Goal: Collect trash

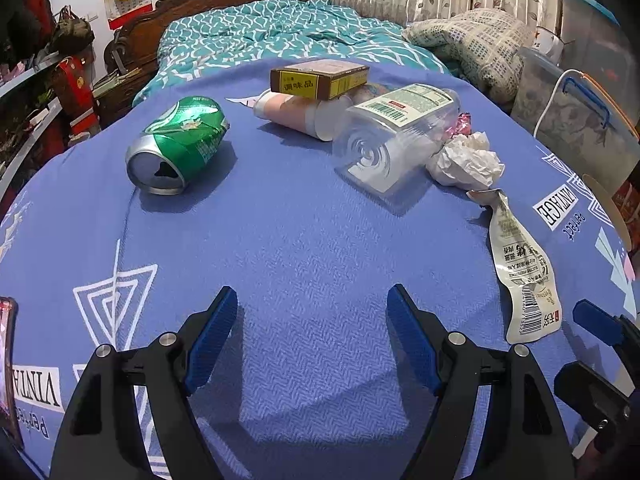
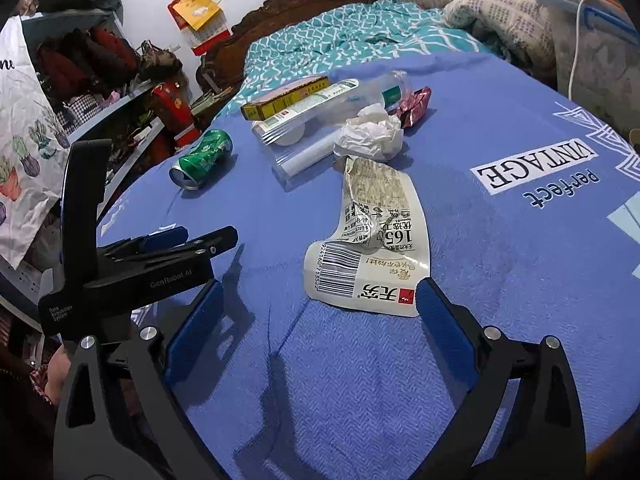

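Trash lies on a blue cloth (image 1: 304, 248). A crushed green can (image 1: 178, 144) (image 2: 202, 158) lies at the left. A clear plastic bottle (image 1: 394, 136) (image 2: 320, 120) lies on its side next to a brown-yellow box (image 1: 318, 78) (image 2: 284, 98), a pink tube (image 1: 296, 114), a crumpled white tissue (image 1: 466, 162) (image 2: 370, 134) and a pink wrapper (image 2: 416, 106). A flat white food pouch (image 1: 520, 272) (image 2: 370, 240) lies nearest. My left gripper (image 1: 312, 300) is open and empty over bare cloth. My right gripper (image 2: 316, 292) is open, just short of the pouch's near edge.
The left gripper's body (image 2: 132, 264) shows at the left of the right wrist view. A bed with a teal quilt (image 1: 280, 36) lies beyond the cloth. Cluttered shelves (image 1: 36, 92) stand at the left, clear storage boxes (image 1: 576, 120) at the right. A printed bag (image 2: 24, 128) hangs at far left.
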Demonstrator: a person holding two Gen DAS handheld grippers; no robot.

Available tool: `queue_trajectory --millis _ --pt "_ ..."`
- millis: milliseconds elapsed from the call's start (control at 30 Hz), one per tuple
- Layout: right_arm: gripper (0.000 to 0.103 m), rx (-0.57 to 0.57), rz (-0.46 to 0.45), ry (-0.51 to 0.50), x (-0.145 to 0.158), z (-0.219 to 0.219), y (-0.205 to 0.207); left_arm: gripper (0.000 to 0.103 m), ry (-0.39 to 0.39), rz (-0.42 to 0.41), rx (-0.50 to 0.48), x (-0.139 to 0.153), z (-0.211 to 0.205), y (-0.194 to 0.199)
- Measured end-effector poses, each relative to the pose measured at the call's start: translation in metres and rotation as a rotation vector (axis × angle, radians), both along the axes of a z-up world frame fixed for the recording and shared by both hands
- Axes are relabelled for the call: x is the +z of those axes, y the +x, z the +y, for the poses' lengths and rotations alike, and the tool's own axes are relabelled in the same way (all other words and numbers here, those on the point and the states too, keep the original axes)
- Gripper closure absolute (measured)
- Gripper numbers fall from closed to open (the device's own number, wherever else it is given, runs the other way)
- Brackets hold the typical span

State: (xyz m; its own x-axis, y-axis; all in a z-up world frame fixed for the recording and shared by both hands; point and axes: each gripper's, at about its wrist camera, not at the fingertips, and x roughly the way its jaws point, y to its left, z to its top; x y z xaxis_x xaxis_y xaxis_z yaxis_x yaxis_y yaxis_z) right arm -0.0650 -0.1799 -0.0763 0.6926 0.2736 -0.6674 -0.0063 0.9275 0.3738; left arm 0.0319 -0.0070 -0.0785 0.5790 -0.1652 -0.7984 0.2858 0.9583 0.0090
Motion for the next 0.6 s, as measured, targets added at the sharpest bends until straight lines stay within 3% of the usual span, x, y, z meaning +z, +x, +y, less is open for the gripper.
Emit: queue_trajectory --millis 600 --pt "0.010 0.044 0.035 0.037 -0.013 0.002 0.009 0.029 0.001 0.025 0.013 -0.004 0.003 0.004"
